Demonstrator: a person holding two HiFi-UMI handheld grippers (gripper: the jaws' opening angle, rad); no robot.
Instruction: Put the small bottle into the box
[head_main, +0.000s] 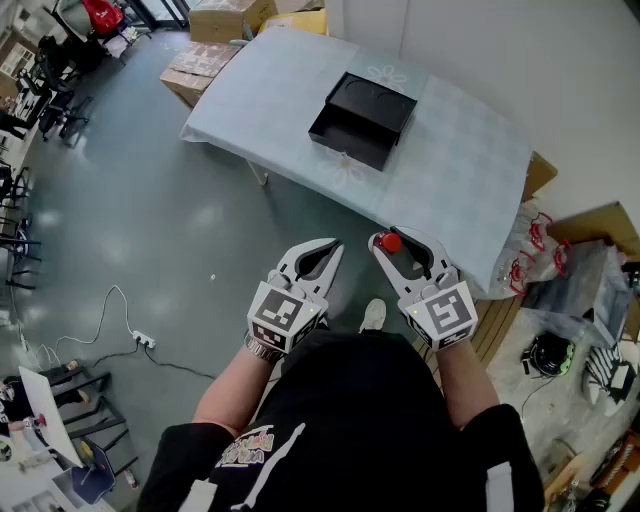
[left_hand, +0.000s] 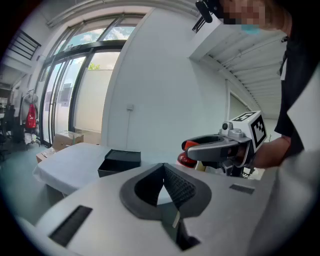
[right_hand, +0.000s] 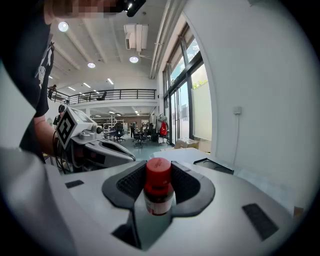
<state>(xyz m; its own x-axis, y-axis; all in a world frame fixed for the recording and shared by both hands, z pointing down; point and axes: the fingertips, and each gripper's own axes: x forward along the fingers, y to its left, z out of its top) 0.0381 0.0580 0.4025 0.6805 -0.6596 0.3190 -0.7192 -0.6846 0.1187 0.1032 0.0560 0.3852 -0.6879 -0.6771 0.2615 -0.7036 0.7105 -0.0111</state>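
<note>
A small dark bottle with a red cap (right_hand: 159, 186) stands upright between the jaws of my right gripper (right_hand: 159, 169), which is shut on it. From the head view only its red cap (head_main: 391, 242) shows in the right gripper (head_main: 385, 240). My left gripper (head_main: 334, 246) hangs beside it, its jaws closed tip to tip with nothing in them (left_hand: 163, 168). Both are held in front of the person's body, above the floor and short of the table. The black open box (head_main: 362, 120) lies on the grey-clothed table (head_main: 470, 160) ahead; the box (left_hand: 119, 162) shows far off in the left gripper view.
Cardboard boxes (head_main: 225, 18) sit on the floor beyond the table's far left end. Bags and clutter (head_main: 575, 290) lie to the right of the table. A power strip with a white cable (head_main: 143, 340) lies on the floor at left. A white wall runs behind the table.
</note>
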